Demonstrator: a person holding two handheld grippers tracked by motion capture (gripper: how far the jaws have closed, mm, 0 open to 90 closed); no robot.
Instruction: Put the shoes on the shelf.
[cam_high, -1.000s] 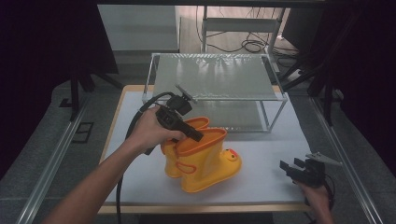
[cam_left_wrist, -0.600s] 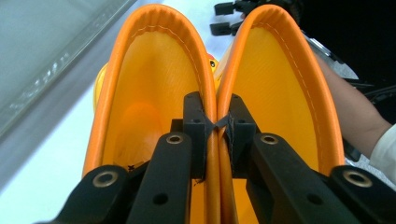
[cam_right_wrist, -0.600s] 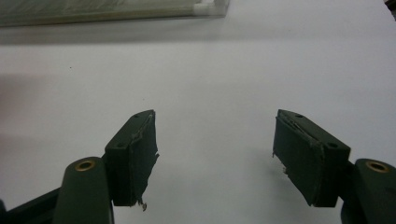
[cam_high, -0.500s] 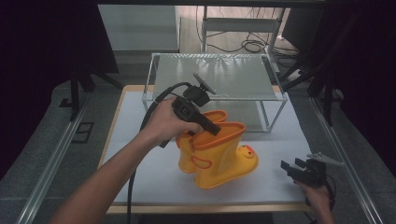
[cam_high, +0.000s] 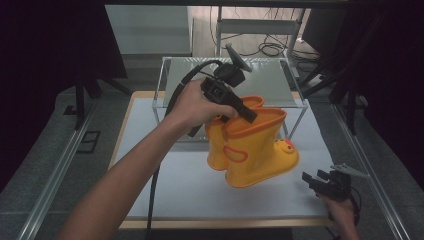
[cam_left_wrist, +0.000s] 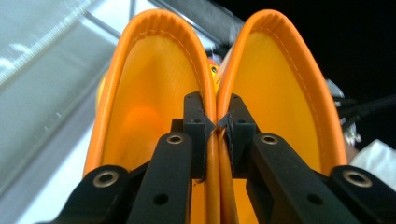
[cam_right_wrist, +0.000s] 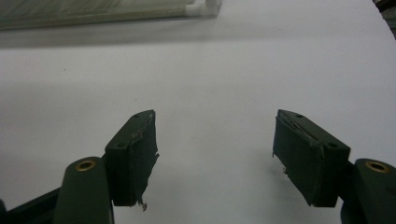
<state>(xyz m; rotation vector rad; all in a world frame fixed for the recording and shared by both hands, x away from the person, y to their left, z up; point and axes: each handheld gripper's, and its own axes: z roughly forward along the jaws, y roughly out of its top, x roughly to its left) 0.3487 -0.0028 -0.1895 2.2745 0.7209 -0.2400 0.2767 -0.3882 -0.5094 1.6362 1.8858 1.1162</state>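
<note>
A pair of yellow rubber boots with orange rims hangs above the white table top, lifted and tilted. My left gripper is shut on the two inner rims pressed together. In the left gripper view the boots open to either side of the left gripper, whose jaws pinch both orange edges. A small duck face shows on one toe. My right gripper rests low at the table's front right, open. In the right gripper view the right gripper holds nothing, with its pads wide apart over the white surface.
A two-tier rack with a frosted glass top on a metal frame stands at the back of the table, just behind the boots. Its lower edge appears at the top of the right gripper view. Dark cables and stands lie beyond the table.
My left gripper has carried the boots up and to the right, closer to the rack. The right gripper has stayed where it was.
</note>
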